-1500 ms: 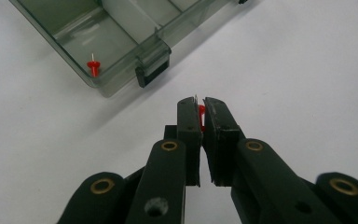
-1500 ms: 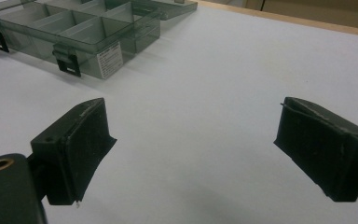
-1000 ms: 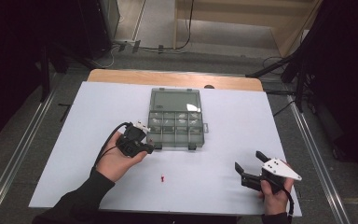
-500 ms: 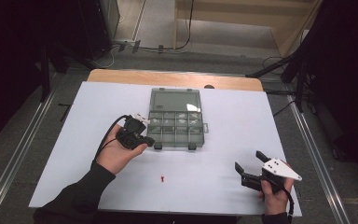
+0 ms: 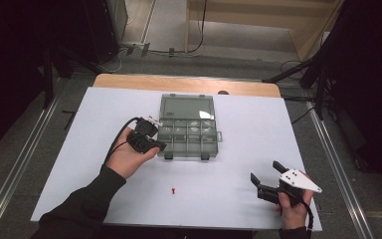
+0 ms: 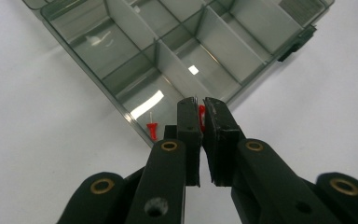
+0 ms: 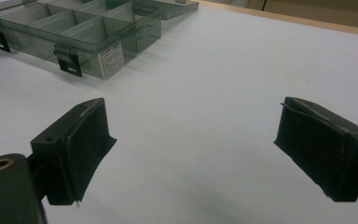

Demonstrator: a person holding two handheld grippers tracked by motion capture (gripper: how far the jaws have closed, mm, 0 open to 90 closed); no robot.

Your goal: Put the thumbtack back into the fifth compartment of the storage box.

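L gripper: clamps red pin, over organizer box corner.
R gripper: jaws wide, empty.
Tip: release pin inside compartment, not on rim.

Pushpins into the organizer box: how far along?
Done: one red pushpin already lies in the near corner compartment of the clear organizer box.
In hand: the left tongs are shut on a second red pin, held over the box's edge.
Left: drop that pin in, then fetch the red pin lying on the white table. The right tongs rest open, apart from everything.
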